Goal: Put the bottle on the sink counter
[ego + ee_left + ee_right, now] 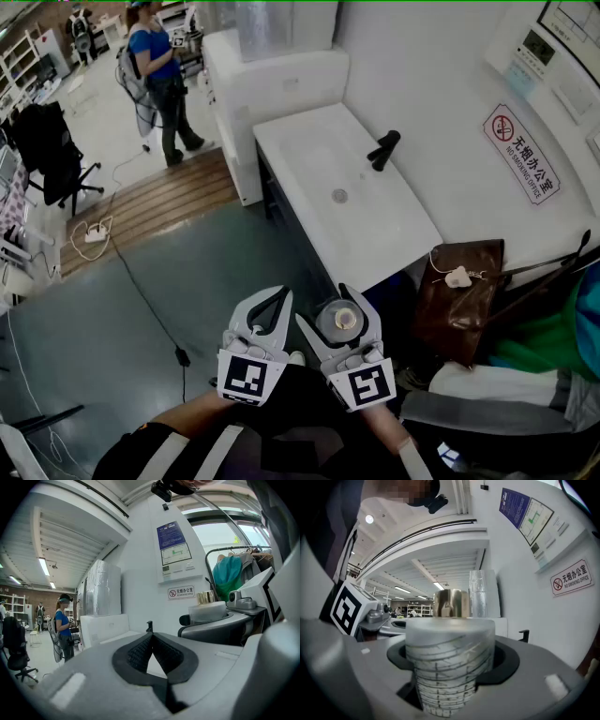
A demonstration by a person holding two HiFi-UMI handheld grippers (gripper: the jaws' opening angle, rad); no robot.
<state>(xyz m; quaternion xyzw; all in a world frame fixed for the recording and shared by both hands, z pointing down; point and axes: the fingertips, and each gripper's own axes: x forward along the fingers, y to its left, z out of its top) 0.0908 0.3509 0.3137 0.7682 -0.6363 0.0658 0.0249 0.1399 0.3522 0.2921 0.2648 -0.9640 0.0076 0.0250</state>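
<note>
Right gripper (340,315) clamps the bottle (449,667); left gripper (272,314) is closed, empty. Surface (398,234) sits ahead: smooth glass could slip mid-carry.

Setting: staged washroom corner inside an open lab-style hall. Evidence: 1 white sink counter (291,159) with black faucet (383,150); 1 no-smoking office sign (525,155); 1 office chair (52,150); power strip (95,234) and cable (141,291) on grey floor (206,262); ceiling strip lights (43,566); far shelving (415,609).
</note>
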